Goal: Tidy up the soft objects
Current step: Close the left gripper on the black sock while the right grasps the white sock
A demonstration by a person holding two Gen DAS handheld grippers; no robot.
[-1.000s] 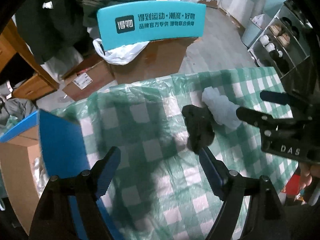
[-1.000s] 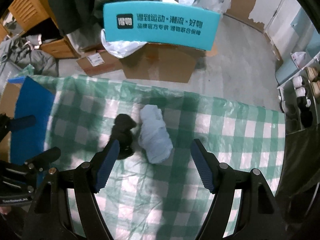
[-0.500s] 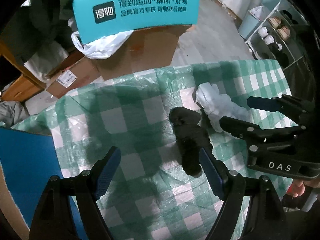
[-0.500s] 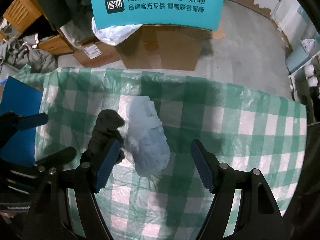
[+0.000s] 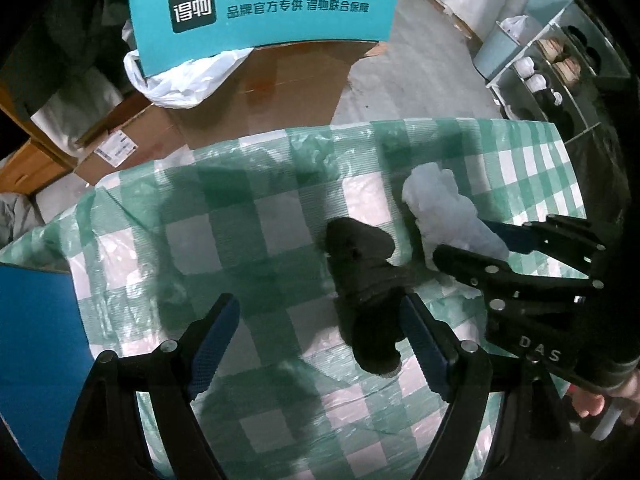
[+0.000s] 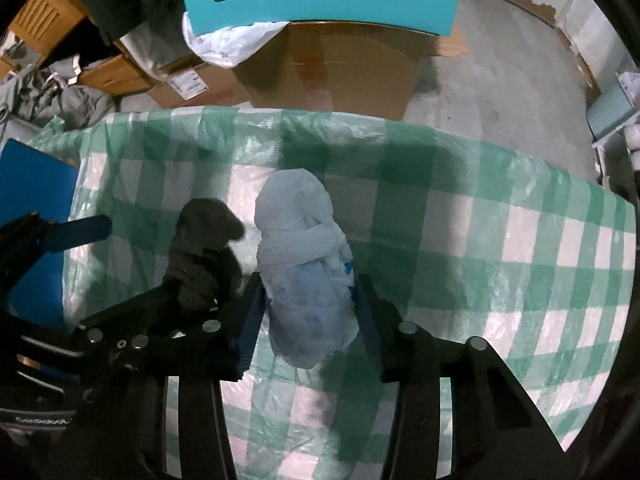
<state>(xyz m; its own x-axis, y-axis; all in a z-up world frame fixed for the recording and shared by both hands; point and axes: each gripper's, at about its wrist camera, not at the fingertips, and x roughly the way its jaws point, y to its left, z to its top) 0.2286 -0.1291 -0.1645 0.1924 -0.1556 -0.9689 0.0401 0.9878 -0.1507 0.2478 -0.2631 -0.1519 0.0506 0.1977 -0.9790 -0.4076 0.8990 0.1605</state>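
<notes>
A black rolled soft item (image 5: 366, 288) and a white rolled soft bundle (image 5: 448, 212) lie side by side on the green-and-white checked tablecloth (image 5: 256, 240). My left gripper (image 5: 320, 340) is open; the black item lies against its right finger, at the edge of the gap. In the right wrist view my right gripper (image 6: 308, 308) has its blue pads pressed on both sides of the white bundle (image 6: 308, 264), with the black item (image 6: 204, 248) just left of it.
A blue flat box (image 5: 36, 360) sits at the table's left edge. Beyond the far edge stand cardboard boxes (image 5: 280, 80), a teal sign (image 5: 264, 4), a white plastic bag (image 5: 188, 80), and a shelf rack (image 5: 560, 72) at the right.
Both grippers moved forward over the two items. The right gripper's fingers closed in around the white bundle. The black item came to the left gripper's right finger.
</notes>
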